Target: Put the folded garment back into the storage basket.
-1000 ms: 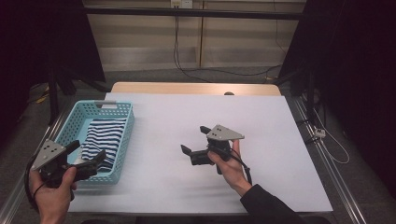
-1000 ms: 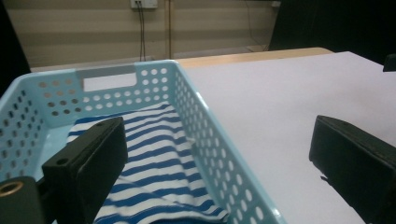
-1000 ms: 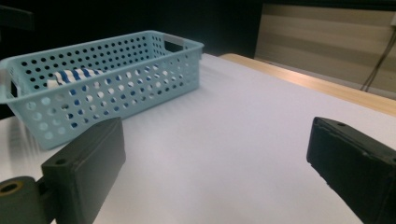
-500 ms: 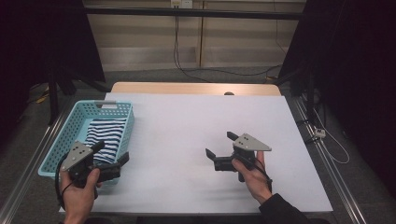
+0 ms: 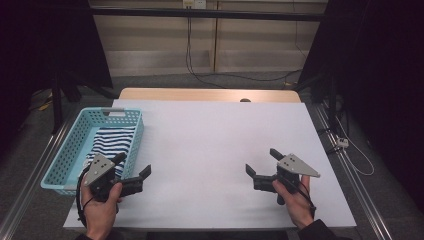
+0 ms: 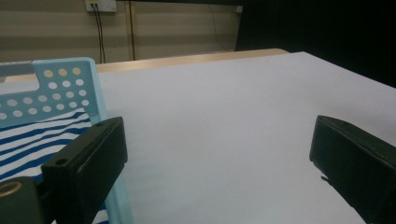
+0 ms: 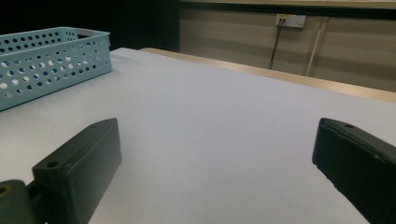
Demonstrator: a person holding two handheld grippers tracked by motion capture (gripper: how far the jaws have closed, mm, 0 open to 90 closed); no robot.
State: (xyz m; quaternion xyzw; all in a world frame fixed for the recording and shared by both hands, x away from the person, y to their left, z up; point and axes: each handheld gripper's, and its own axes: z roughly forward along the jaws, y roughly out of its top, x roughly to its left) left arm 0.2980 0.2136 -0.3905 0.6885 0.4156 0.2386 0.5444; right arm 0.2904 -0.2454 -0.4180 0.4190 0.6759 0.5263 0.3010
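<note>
A light blue perforated basket point(image 5: 68, 146) stands on the left of the white table point(image 5: 210, 145) and holds a folded blue-and-white striped cloth point(image 5: 110, 142). My left gripper point(image 5: 133, 165) is open at the basket's near right corner, with one jaw over the rim and nothing between the jaws. In the left gripper view the gripper point(image 6: 217, 135) has the basket point(image 6: 65, 79) and cloth point(image 6: 42, 135) at its left jaw. My right gripper point(image 5: 261, 161) is open and empty over the near right of the table. The right gripper view looks past its gripper point(image 7: 217, 135) to the basket point(image 7: 46, 60) at far left.
A wooden strip point(image 5: 210, 95) runs along the table's far edge. Cables point(image 5: 345, 142) lie on the floor to the right, and metal rails flank the table. A back wall with a socket point(image 7: 289, 19) stands beyond.
Both hands have moved to the right. My left gripper came from the basket's near left to its near right corner. My right gripper drew towards the near right edge. Both stayed open.
</note>
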